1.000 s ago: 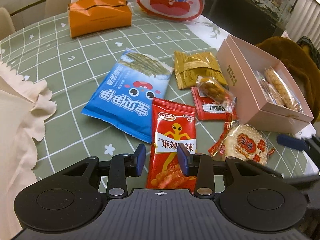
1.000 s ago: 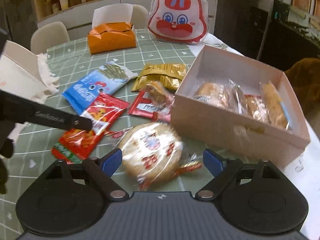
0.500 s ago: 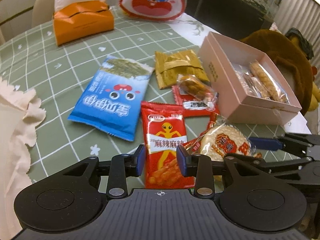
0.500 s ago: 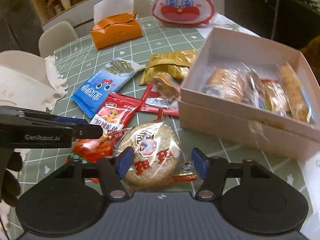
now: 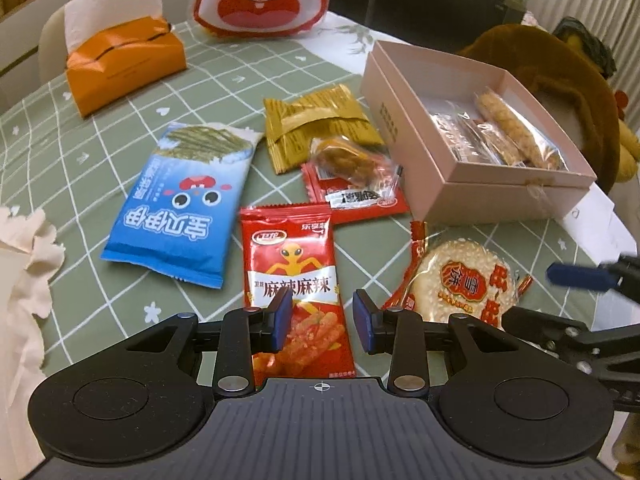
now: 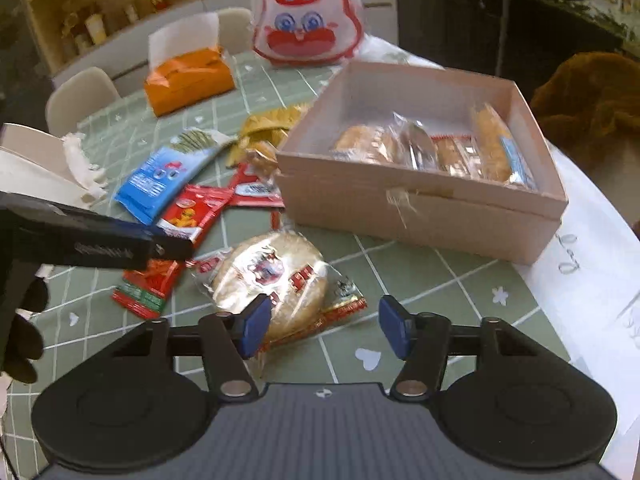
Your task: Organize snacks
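Jaws: left gripper (image 5: 322, 319) parted | right gripper (image 6: 323, 329) opening – rice cracker (image 6: 276, 284) below, untouched

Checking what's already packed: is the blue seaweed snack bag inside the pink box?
No. The blue seaweed snack bag lies flat on the green tablecloth, well apart from the pink box.

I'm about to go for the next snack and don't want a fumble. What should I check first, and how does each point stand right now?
1. Pink box open with room inside: ok, bare floor at its near-left end.
2. Right gripper free: ok, jaws opening, nothing pressed.
3. Round rice cracker centred between right jaws: not ok, it lies toward the left pad.
4. Left gripper free: ok, narrow gap, nothing gripped.
5. Red spicy packet lined up for the left jaws: ok.
6. Left pads touching the packet: cannot tell.
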A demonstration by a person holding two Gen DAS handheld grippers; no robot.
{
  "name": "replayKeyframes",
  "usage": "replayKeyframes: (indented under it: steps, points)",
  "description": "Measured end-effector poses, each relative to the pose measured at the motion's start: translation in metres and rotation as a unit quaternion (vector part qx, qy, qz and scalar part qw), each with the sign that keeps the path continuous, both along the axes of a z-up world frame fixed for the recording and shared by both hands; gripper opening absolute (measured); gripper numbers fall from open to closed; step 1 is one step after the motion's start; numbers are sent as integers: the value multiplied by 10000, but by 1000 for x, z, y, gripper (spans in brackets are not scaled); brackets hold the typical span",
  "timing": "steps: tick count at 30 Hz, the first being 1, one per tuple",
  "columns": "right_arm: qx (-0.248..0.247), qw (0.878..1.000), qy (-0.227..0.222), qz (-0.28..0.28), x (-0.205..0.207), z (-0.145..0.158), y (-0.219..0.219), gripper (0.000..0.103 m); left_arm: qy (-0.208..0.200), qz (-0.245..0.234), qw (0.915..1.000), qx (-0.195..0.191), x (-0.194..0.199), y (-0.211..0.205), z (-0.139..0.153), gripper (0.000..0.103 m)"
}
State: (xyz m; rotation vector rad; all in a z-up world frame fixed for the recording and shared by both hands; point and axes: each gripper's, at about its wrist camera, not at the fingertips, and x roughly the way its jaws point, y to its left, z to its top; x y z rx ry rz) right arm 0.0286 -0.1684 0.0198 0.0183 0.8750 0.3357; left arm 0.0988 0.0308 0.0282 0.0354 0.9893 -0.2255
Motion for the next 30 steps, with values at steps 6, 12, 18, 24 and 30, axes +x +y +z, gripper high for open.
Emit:
replayKeyframes:
  steps: [6, 12, 18, 24, 30]
  points:
    - [-513, 9966, -315, 560, 9, -2, 25, 77, -63, 110, 9996, 236, -2, 10, -1, 41]
    - [-76, 9965, 77, 828, 16, -8, 44, 78, 32, 395, 9989, -234, -1, 37, 0, 45]
    - [-59, 9974, 7, 720, -1, -4, 39, 78, 32, -138, 9999, -44, 5, 10, 0, 48]
    - [-215, 9994, -13, 253, -6, -7, 8, 78, -91, -274, 9979, 573, 11, -11, -4, 48]
    - [-475, 9989, -20, 4, -12, -19, -6, 78, -114, -30, 9977, 671, 13, -5, -5, 51]
